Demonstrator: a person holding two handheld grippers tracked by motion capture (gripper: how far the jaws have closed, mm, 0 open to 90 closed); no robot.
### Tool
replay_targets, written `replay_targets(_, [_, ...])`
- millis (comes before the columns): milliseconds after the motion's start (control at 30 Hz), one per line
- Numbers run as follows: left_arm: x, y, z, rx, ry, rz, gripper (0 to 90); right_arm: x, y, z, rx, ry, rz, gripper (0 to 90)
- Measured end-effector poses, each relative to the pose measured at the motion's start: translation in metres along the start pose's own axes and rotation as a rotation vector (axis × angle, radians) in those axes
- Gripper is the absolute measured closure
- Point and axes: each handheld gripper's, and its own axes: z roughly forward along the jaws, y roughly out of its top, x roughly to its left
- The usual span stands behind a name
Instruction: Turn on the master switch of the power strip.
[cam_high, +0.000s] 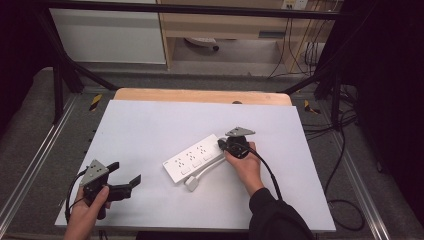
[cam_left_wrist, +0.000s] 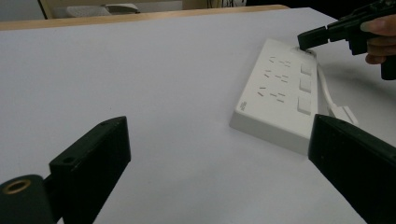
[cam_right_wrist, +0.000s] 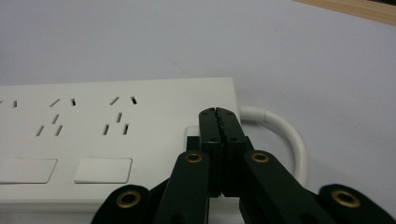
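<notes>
The right gripper (cam_right_wrist: 218, 114) has its jaws together, nothing between them, with the tips set down on the end switch (cam_right_wrist: 191, 133) of the strip (cam_high: 194, 157), nearest the cord exit. The step in hand appears to be pressing that rocker with the closed tips; whether it has already tipped cannot be told. The next move likely calls for a short, straight push on the switch, then a clean lift, without sliding the strip. The left gripper (cam_high: 126, 176) rests well apart near the table's front left, jaws wide apart and holding nothing. The strip lies flat and slantwise mid-table on the white sheet (cam_high: 150, 125): a white block with three socket groups and three switches in a row along one edge. Its white cord (cam_right_wrist: 285, 133) loops back beside it to a plug (cam_high: 192, 183).
</notes>
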Motion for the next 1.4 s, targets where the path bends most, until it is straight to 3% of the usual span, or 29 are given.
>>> replay_targets(1400, [-0.0004, 0.0, 0.0003, 0.005, -0.002, 0.005, 5.7, 0.0018, -0.0028, -0.0001, -0.007, 0.008, 0.003, 90.0])
